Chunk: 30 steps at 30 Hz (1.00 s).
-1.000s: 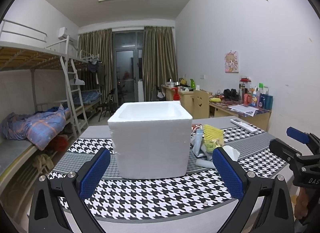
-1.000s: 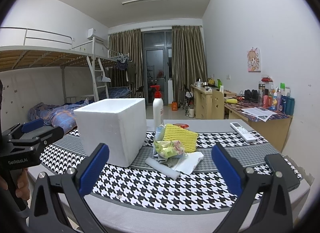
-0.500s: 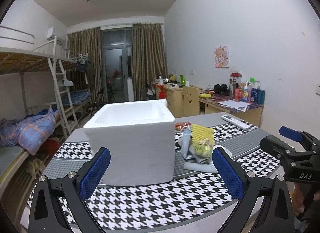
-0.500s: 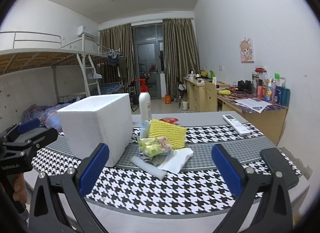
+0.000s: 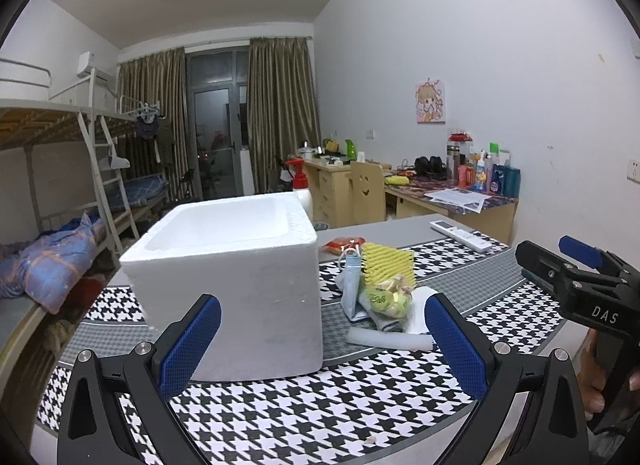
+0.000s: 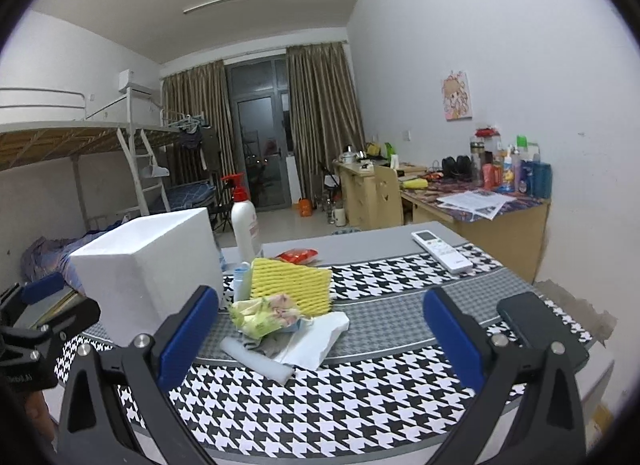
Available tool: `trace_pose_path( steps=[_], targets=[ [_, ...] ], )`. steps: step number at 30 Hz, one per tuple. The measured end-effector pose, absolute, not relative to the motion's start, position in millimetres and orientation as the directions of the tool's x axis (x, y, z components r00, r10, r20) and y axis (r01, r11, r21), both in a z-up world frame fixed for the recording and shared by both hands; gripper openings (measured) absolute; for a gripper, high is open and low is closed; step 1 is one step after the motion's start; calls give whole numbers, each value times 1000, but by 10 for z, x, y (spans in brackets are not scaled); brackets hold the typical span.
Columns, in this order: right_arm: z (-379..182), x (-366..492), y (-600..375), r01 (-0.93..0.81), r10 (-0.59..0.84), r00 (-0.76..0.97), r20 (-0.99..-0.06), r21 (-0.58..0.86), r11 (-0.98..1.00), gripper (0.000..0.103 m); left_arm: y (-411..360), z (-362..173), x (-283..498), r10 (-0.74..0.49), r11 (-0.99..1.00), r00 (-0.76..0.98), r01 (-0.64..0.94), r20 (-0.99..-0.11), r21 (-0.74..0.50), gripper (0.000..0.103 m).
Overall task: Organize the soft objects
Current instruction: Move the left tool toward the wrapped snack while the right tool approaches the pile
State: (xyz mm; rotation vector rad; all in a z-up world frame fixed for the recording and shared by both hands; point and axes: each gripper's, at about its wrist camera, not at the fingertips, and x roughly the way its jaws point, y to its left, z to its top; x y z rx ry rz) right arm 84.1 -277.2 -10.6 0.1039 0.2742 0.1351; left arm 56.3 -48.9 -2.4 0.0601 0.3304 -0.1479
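1. We hold our left gripper (image 5: 322,339) with its blue pads spread wide and nothing between them, hovering above the near edge of the houndstooth table (image 5: 312,413).
2. Our right gripper (image 6: 316,331) is spread just as wide and empty, also over the near edge.
3. Straight ahead of the left gripper stands the open white foam box (image 5: 236,277); bare cloth lies between the pads and its front wall.
4. Just right of the box, and ahead of the right gripper, sits the pile of soft things: a yellow ribbed sponge (image 6: 290,285), a green wrapper bundle (image 6: 264,315), white tissue (image 6: 316,341) and a white foam roll (image 6: 256,359).
5. Off the right gripper's right finger, a dark phone (image 6: 536,325) lies near the table's right edge.
6. Beyond the pile lie a remote (image 6: 442,251) and a spray bottle (image 6: 245,225).
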Motion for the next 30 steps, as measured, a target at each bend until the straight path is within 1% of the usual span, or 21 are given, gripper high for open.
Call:
trace_pose_path(
  steps=[4, 13, 19, 30],
  targets=[
    [-129, 959, -2790, -116, 138, 944, -299, 91, 989, 103, -549, -35, 649, -146, 985, 929, 169, -340, 37, 102],
    [-189, 1124, -2759, -132, 129, 931, -341, 14, 991, 103, -752, -66, 798, -178, 977, 913, 209, -368, 47, 102],
    [-179, 1237, -2842, -157, 161, 917, -365, 42, 987, 103, -826, -91, 910, -193, 972, 896, 230, -399, 44, 102],
    [-112, 1432, -2971, -160, 154, 911, -383, 15, 987, 103, -1050, -123, 1118, -231, 963, 858, 268, -459, 14, 102]
  ],
)
